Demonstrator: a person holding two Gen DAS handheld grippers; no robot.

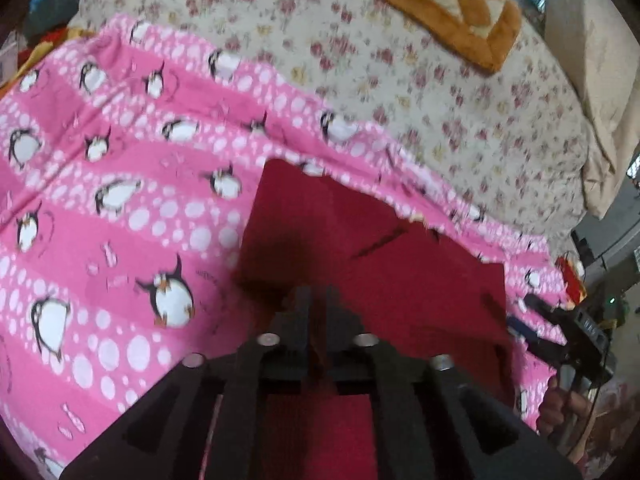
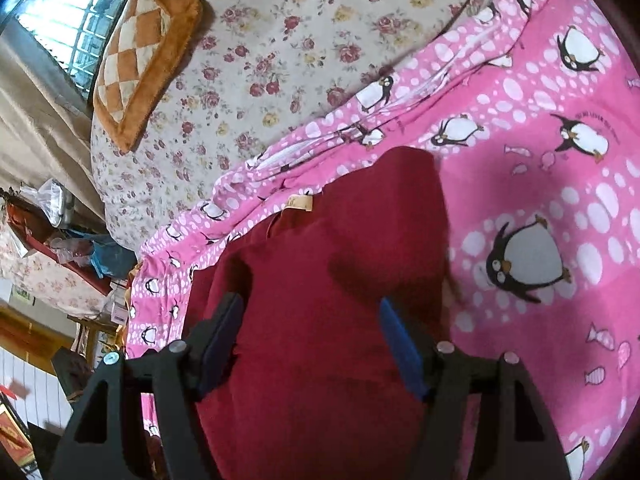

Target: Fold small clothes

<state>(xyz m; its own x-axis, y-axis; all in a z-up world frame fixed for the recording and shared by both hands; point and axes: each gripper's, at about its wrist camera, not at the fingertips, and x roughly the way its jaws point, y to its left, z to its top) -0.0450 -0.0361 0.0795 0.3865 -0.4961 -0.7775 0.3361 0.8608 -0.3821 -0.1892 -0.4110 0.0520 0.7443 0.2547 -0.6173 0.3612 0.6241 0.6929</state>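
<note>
A bed [image 1: 420, 92] with a floral sheet fills both views. A pink penguin sheet [image 1: 120, 208] is spread over the near part of the bed, its rumpled edge running across the floral sheet. At the far edge of the bed lies an orange and cream checked cushion [image 2: 140, 60], close to a barred window.

The red garment [image 2: 328, 280] lies on the pink sheet, close to that sheet's rumpled edge. In the right wrist view a small tan label [image 2: 298, 203] shows at the garment's far edge, on the side facing the rumpled edge.

The left tongs [image 1: 318, 300] are clenched, with red cloth of the garment pinched between the fingers; a fold of it rises in front of them. The right tongs [image 2: 312, 320] are released, their blue-padded fingers [image 2: 400, 344] spread wide over the garment, one on each side of its middle; whether the pads touch the cloth cannot be told. In the left wrist view the right tongs show at the garment's right edge, with the person's hand [image 1: 560, 408] on the handle.
</note>
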